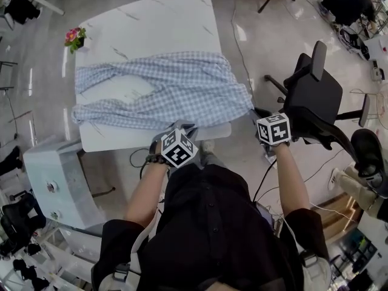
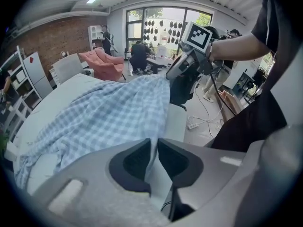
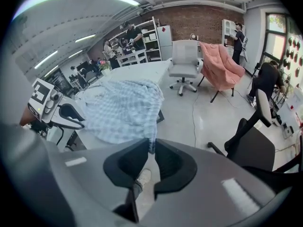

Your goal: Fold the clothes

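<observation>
Checked cloth fills the near half of the white marble-patterned table (image 1: pixel 163 23): a blue-and-white gingham shirt (image 1: pixel 157 90) lies spread across the tabletop from its left edge to its right. The shirt's near edge reaches the table's front edge, and its right end runs out past the table's right side.

A person in a black shirt (image 1: pixel 212 223) stands at the near side of the table and holds both grippers low at that front edge, pointed steeply down.

The left gripper (image 2: pixel 154 157) has its jaws almost together. A thin fold of the shirt's pale fabric runs down between the two dark pads, so it is clamped on the shirt's near edge. From there the cloth rises in a slope back onto the table.

The right gripper (image 3: pixel 151 162) sits off the table's near right corner, with its jaws also nearly closed. A narrow corner of the checked fabric is pinched between the tops of the pads. The shirt stretches from this grip back to the table.

A small pot of pink flowers (image 1: pixel 74 37) stands at the table's far left corner, well apart from the shirt. A black office chair (image 1: pixel 315 99) stands on the floor just beside the right gripper. A pale grey cabinet (image 1: pixel 57 174) sits on the floor by the table's near left corner.
</observation>
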Action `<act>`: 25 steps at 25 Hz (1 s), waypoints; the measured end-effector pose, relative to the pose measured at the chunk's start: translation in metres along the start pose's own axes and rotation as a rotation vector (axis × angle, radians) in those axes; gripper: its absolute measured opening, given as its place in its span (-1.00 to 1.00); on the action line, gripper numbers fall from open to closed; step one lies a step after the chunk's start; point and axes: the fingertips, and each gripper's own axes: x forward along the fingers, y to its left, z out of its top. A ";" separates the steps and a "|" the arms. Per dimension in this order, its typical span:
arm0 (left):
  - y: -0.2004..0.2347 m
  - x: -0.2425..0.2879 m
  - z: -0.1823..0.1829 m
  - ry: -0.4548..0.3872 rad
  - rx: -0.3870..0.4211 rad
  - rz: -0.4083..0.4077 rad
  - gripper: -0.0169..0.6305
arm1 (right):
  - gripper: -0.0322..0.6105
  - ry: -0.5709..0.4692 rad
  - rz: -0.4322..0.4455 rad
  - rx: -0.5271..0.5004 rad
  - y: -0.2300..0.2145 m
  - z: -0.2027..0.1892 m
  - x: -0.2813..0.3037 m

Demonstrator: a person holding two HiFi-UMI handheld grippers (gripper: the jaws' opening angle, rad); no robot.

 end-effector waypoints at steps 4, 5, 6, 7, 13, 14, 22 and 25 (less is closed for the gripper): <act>-0.004 0.010 0.002 -0.001 -0.019 0.028 -0.56 | -0.74 0.009 0.003 -0.039 -0.004 -0.010 -0.001; -0.005 0.011 0.003 -0.001 -0.026 0.033 -0.50 | -0.74 0.012 0.009 -0.045 -0.003 -0.013 -0.001; -0.006 0.011 0.003 -0.001 -0.032 0.037 -0.44 | -0.74 0.013 0.014 -0.052 -0.002 -0.015 -0.001; -0.007 0.010 0.004 -0.001 -0.038 0.042 -0.42 | -0.71 0.012 0.018 -0.059 -0.002 -0.017 -0.002; -0.003 -0.003 0.007 -0.013 -0.065 0.087 -0.36 | -0.50 -0.016 0.063 -0.087 0.001 -0.012 -0.008; -0.002 -0.006 0.007 -0.015 -0.070 0.093 -0.36 | -0.50 -0.023 0.066 -0.093 0.002 -0.009 -0.008; 0.016 -0.025 0.004 -0.019 -0.097 0.138 -0.36 | -0.51 -0.069 0.091 -0.133 0.014 0.025 -0.003; 0.025 -0.029 0.003 -0.020 -0.108 0.150 -0.36 | -0.52 -0.084 0.099 -0.150 0.019 0.037 0.000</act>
